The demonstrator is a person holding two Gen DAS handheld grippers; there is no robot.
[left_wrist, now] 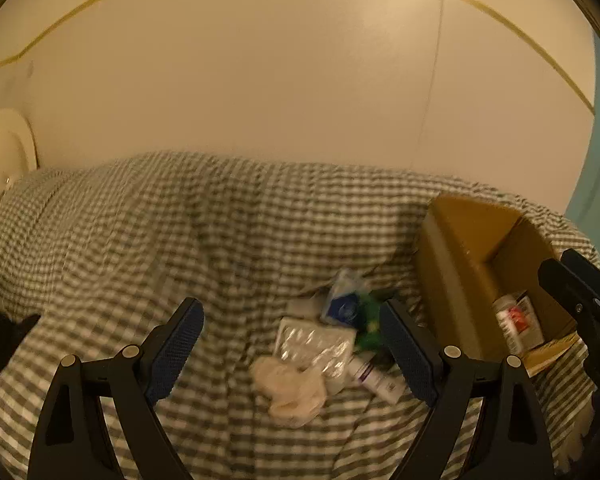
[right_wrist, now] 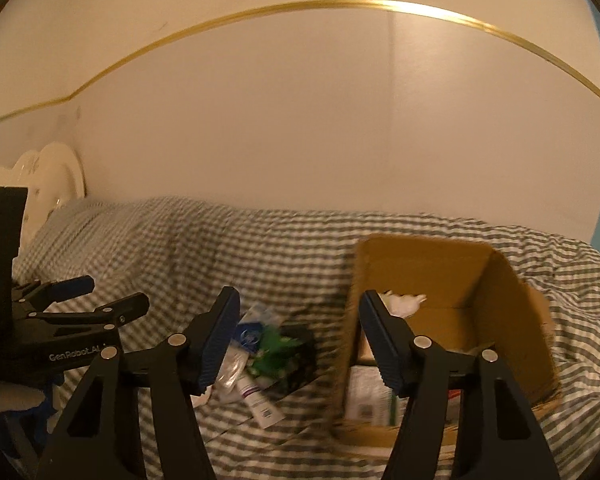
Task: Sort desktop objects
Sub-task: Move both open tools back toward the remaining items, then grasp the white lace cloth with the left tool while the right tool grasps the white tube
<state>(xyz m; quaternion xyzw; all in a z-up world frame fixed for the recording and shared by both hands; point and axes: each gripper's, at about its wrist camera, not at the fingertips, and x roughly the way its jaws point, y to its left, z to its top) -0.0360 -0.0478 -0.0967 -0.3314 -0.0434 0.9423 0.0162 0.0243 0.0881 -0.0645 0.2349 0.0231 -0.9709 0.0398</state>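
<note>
A small pile lies on the grey-checked bedspread (left_wrist: 140, 240): a crumpled cream tissue (left_wrist: 290, 390), a clear blister pack (left_wrist: 316, 346), a white tube with a purple band (left_wrist: 374, 378), a blue-and-white packet (left_wrist: 346, 300) and something green (left_wrist: 370, 320). My left gripper (left_wrist: 290, 306) hangs open over the pile, nothing between its fingers. To the right stands an open cardboard box (left_wrist: 460, 264) with a labelled bottle (left_wrist: 514, 322) inside. My right gripper (right_wrist: 298, 294) is open and empty, between the pile's tube (right_wrist: 260, 398) and the box (right_wrist: 500, 288). White items (right_wrist: 404, 302) lie in the box.
A cream wall runs behind the bed. A cream headboard (right_wrist: 56, 176) stands at the far left. The left gripper (right_wrist: 114, 292) shows at the left of the right wrist view, the right gripper (left_wrist: 560, 266) at the right edge of the left wrist view. Both views are motion-blurred.
</note>
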